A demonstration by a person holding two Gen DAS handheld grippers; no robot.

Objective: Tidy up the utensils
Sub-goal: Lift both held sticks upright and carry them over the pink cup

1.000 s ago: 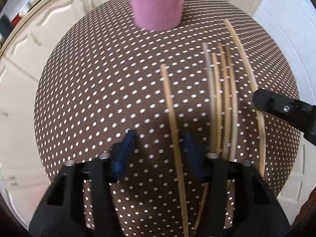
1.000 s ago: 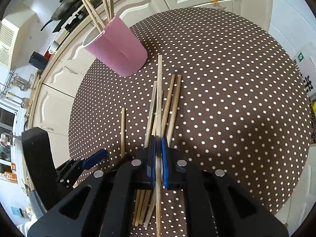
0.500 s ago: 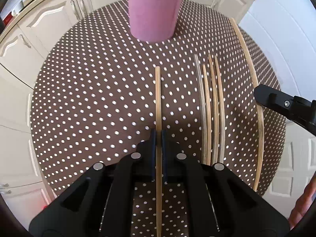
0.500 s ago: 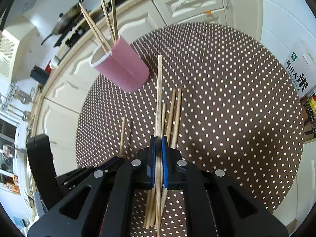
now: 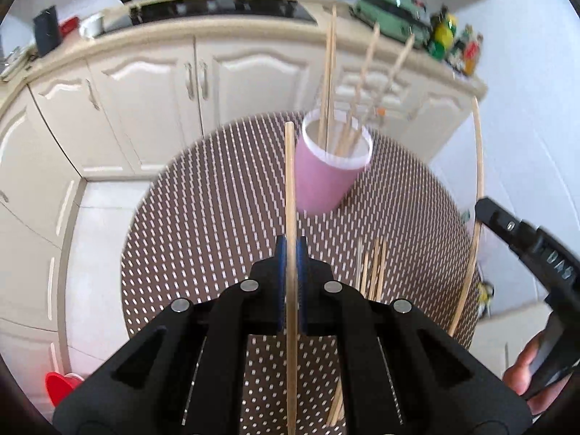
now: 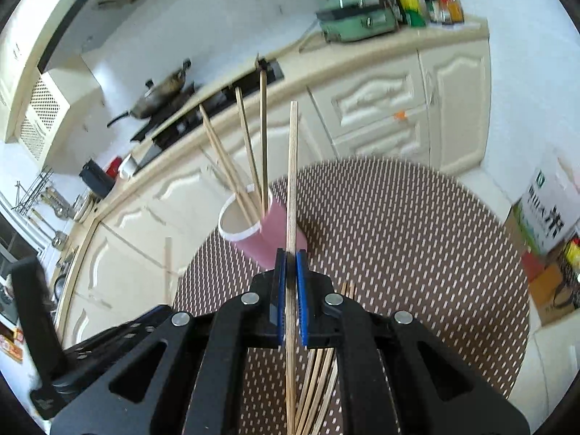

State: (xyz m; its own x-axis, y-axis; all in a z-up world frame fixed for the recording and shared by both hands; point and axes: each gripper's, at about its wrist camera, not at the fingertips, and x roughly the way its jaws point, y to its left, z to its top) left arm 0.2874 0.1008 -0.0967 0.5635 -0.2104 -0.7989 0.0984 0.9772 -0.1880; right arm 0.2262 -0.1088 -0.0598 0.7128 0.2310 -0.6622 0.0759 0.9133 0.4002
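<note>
A pink cup [image 5: 326, 177] holding several chopsticks stands at the far side of the round dotted table [image 5: 217, 224]; it also shows in the right wrist view [image 6: 270, 233]. My left gripper [image 5: 291, 253] is shut on one chopstick [image 5: 290, 188], lifted above the table, tip near the cup's left side. My right gripper [image 6: 290, 264] is shut on another chopstick [image 6: 292, 166], also lifted, pointing up beside the cup; that chopstick shows at the right in the left wrist view [image 5: 479, 188]. Several loose chopsticks [image 5: 373, 268] lie on the table below the grippers [image 6: 319, 380].
White kitchen cabinets [image 5: 152, 83] and a counter with a stove [image 5: 217, 3] stand behind the table. A cardboard box [image 6: 547, 214] stands on the floor at the right. A red object [image 5: 61, 388] lies on the floor at the lower left.
The left gripper shut on a single chopstick. Both grippers lifted their chopsticks off the table and tilted up, so the cup's open top and the kitchen behind now show.
</note>
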